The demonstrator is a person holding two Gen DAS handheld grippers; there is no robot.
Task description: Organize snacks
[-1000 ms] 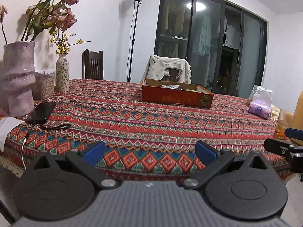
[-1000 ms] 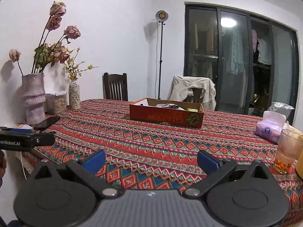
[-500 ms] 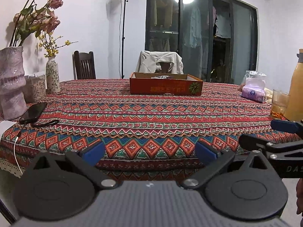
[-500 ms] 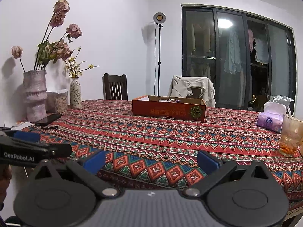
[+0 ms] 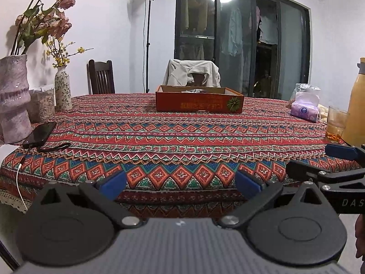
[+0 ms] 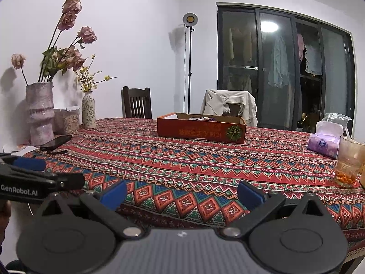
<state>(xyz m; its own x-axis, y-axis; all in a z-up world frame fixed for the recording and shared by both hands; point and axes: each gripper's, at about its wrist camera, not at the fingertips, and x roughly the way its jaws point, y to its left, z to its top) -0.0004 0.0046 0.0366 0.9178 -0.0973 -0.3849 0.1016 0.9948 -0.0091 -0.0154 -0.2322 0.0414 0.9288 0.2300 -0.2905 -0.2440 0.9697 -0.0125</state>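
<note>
An orange cardboard box (image 5: 199,102) (image 6: 200,130) sits at the far middle of the patterned table, with wrapped snacks just showing over its rim. My left gripper (image 5: 181,183) hangs open at the table's near edge, nothing between its blue pads. My right gripper (image 6: 182,194) is open too, at the near edge and to the right of the left one. From the left wrist view the right gripper's fingers (image 5: 342,159) show side-on at the right edge. In the right wrist view the left gripper's fingers (image 6: 29,175) cross the left edge.
At the left stand a big pink vase (image 5: 13,98), a small vase (image 5: 62,90) and a jar (image 5: 42,105), with a phone (image 5: 40,133) on its cable. At the right are a tissue pack (image 6: 325,140), a glass (image 6: 349,161) and a yellow bottle (image 5: 357,105). Two chairs stand behind.
Both grippers have dropped lower and pulled back toward the table's near edge, so the box now looks flatter and its contents are mostly hidden. Both stayed open.
</note>
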